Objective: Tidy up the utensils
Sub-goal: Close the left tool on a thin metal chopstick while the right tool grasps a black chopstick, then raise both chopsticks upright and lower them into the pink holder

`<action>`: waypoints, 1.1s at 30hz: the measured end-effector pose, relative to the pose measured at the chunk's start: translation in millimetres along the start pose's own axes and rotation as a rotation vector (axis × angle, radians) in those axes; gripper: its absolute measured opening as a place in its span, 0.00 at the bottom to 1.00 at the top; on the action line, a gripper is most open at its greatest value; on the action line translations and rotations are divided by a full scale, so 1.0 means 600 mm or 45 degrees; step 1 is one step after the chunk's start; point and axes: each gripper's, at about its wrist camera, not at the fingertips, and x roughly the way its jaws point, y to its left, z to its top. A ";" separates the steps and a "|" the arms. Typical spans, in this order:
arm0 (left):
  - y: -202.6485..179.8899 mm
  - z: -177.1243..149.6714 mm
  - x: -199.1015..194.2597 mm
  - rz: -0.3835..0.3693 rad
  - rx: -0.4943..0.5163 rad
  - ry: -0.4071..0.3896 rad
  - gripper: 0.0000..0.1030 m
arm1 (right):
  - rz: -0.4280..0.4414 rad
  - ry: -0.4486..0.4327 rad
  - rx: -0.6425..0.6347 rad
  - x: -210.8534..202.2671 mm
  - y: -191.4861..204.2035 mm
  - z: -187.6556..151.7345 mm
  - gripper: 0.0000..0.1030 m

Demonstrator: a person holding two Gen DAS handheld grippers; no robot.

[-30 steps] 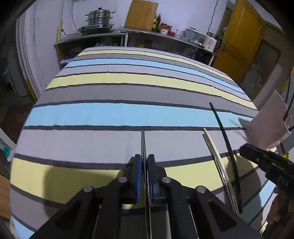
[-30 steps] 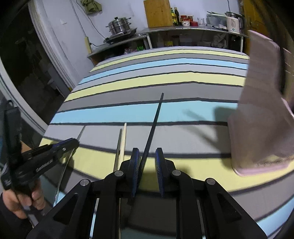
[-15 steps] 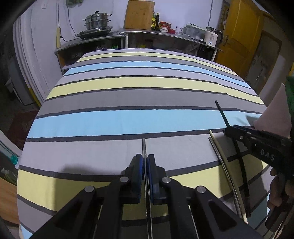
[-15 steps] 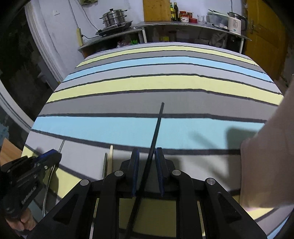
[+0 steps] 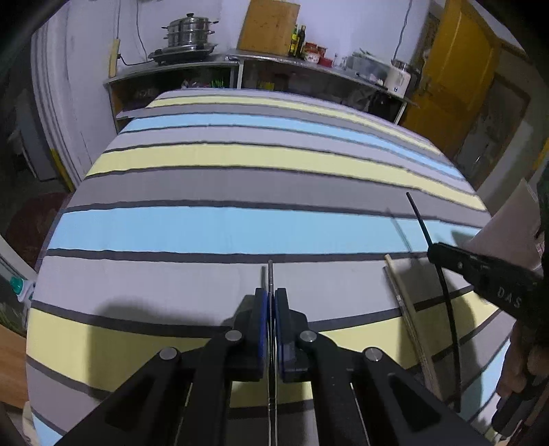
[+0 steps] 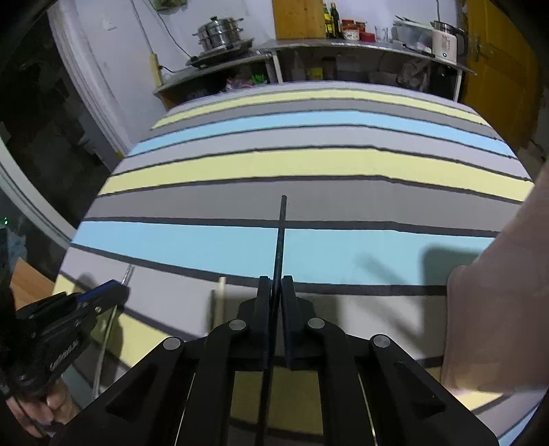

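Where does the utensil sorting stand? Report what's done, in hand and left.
Done: nothing visibly sorted yet. In hand: left gripper is shut on a thin metal utensil; right gripper is shut on the black chopstick. Left: the pale chopstick lies on the striped cloth.

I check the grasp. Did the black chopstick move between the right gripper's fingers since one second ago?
Yes. The black chopstick leaned right toward the pink holder; now it points straight, clamped by the right gripper.

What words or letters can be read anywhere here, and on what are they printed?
"DAS": white letters on the side of the right gripper, seen from the left camera.
Lettering on the left gripper: blurred, unreadable.
Labels on the bottles and kettle: too small.
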 end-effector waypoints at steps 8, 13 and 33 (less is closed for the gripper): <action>0.001 0.016 -0.081 -0.094 -0.022 -0.096 0.04 | 0.041 -0.112 -0.030 -0.081 0.022 -0.005 0.06; -0.004 0.027 -0.129 -0.145 -0.029 -0.148 0.04 | 0.053 -0.185 -0.044 -0.136 0.030 -0.011 0.06; -0.097 0.020 -0.256 -0.282 0.087 -0.251 0.04 | 0.050 -0.395 0.026 -0.304 0.000 -0.061 0.05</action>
